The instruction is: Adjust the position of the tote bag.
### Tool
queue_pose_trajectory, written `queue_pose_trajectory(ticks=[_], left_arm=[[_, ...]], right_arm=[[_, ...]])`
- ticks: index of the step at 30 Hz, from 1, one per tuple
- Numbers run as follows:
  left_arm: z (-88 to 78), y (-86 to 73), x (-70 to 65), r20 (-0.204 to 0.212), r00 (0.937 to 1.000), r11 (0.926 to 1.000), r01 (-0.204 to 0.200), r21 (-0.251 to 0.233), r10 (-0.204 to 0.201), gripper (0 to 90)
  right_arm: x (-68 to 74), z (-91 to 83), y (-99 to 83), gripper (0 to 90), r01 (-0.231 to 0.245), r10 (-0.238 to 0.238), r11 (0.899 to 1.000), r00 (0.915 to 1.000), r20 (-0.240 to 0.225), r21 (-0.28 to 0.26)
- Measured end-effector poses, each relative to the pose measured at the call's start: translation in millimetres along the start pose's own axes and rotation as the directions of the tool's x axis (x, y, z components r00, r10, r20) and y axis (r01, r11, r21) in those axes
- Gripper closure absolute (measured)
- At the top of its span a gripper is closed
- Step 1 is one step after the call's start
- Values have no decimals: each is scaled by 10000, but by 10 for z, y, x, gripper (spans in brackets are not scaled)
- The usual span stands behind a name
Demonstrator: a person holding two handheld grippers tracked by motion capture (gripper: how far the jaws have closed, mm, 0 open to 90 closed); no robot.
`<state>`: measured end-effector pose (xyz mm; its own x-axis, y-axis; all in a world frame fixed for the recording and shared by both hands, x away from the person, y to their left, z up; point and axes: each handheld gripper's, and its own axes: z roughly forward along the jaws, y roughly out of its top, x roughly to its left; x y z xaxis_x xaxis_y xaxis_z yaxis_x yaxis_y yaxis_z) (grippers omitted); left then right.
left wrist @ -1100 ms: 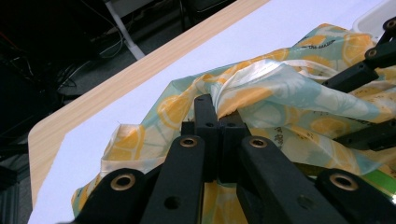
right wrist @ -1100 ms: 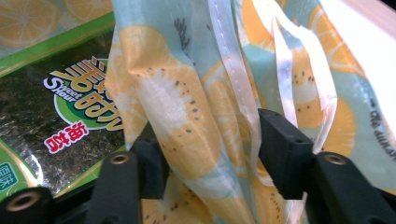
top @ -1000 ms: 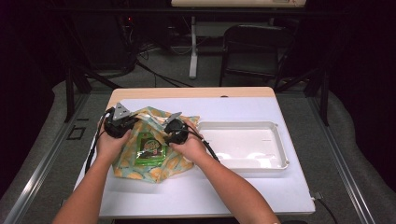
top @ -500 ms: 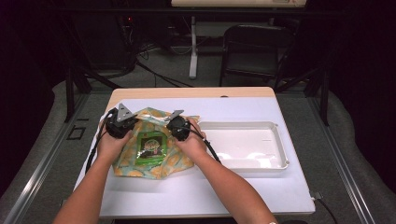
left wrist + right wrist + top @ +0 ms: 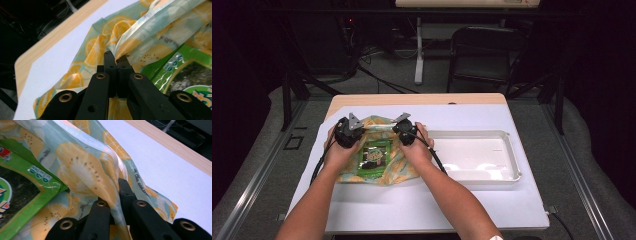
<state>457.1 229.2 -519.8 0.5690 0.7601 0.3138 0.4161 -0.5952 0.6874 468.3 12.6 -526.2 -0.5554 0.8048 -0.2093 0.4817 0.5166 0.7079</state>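
yellow-and-teal citrus-print plastic bag (image 5: 377, 157) lies on the white sheet (image 5: 422, 205) covering the wooden worktop (image 5: 417, 98), left of centre in the high view. a green snack packet (image 5: 374, 156) sits inside it, seen through the film. left gripper (image 5: 348, 131) at the bag's 11 o'clock corner, right gripper (image 5: 404, 132) at its 1 o'clock corner, both on the bag's far edge. a white tray (image 5: 507, 155) stands at 3 o'clock from the bag, just beside the right hand (image 5: 414, 150). left hand (image 5: 339, 152) rests over the bag's left side.

left gripper view: left gripper (image 5: 115, 58) jaws clenched on a fold of the bag's (image 5: 140, 37) rim, film bunched at the tips. green packet (image 5: 185, 72) at 3 o'clock from the jaws. white sheet (image 5: 55, 60) and wood edge (image 5: 62, 27) toward 10 o'clock.

right gripper view: right gripper (image 5: 117, 192) jaws have just been closing, now clenched with the bag's (image 5: 82, 165) film pinched between them and draped over one jaw. green packet (image 5: 22, 195) at 9 o'clock. white sheet (image 5: 160, 170) toward 2 o'clock.
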Motion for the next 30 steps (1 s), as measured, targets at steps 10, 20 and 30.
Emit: queue_pose_trajectory(ticks=[10,20,30], left_arm=[[221,-86,1,428,9982,9959,386,820,-422,895],[267,-105,-4,421,9972,9921,566,1124,-617,893],[241,-103,14,430,9967,9915,633,1139,-686,893]], right_arm=[[-54,180,-30,867,-239,282,9972,9977,-611,703],[-82,169,-49,783,-120,223,9957,9935,-1113,920],[-101,-211,51,573,-21,-1,9999,9765,-2156,-100]])
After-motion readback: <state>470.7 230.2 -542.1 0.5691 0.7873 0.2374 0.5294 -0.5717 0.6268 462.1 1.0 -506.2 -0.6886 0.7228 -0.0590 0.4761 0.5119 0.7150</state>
